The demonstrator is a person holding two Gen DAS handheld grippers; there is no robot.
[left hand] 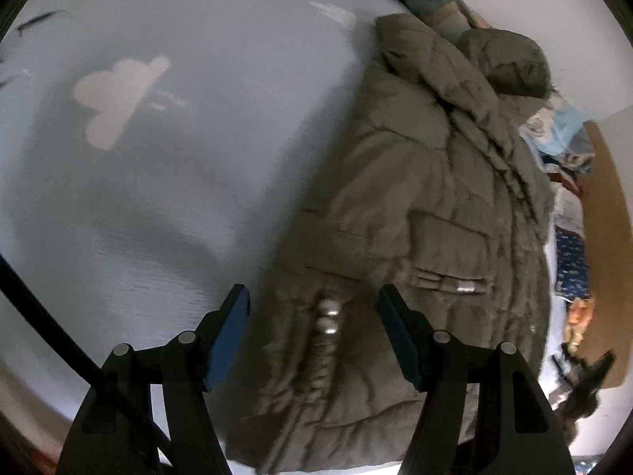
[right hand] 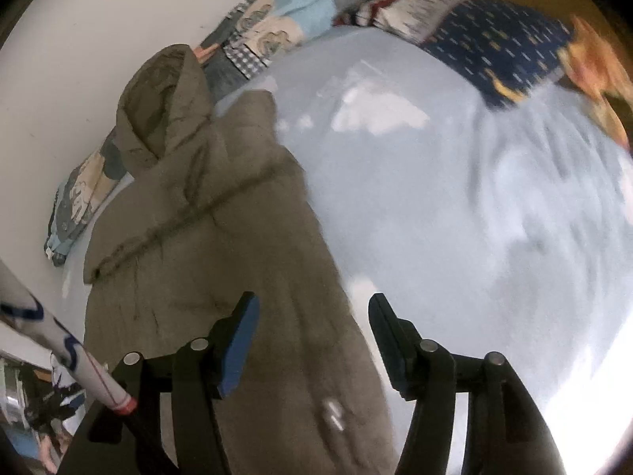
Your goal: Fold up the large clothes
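- Right now the olive padded coat (left hand: 415,217) lies lengthwise on the pale blue bed (left hand: 166,198), its hood toward the patterned pillows (right hand: 277,19) and its hem nearest both tools.
- Left gripper (left hand: 312,336) hovers over the coat's hem near a gathered seam with metal snaps (left hand: 330,318); its fingers stand apart, holding nothing.
- Right gripper (right hand: 312,340) hangs over the coat's long edge where it meets the sheet, fingers likewise spread and empty.
- Risk, as I judge it: the puffy fill may bulge out of a shallow pinch, so a fold could slump or drag the whole coat across the bed instead of creasing it.
- Catching sheet along with coat fabric looks possible on the right side.
- Only the left view shows the snaps, the pocket flap (left hand: 451,279) and a cloud print (left hand: 114,95) beside the coat.
- Only the right view shows the hood's (right hand: 158,91) opening clearly and the pillows beyond the coat.
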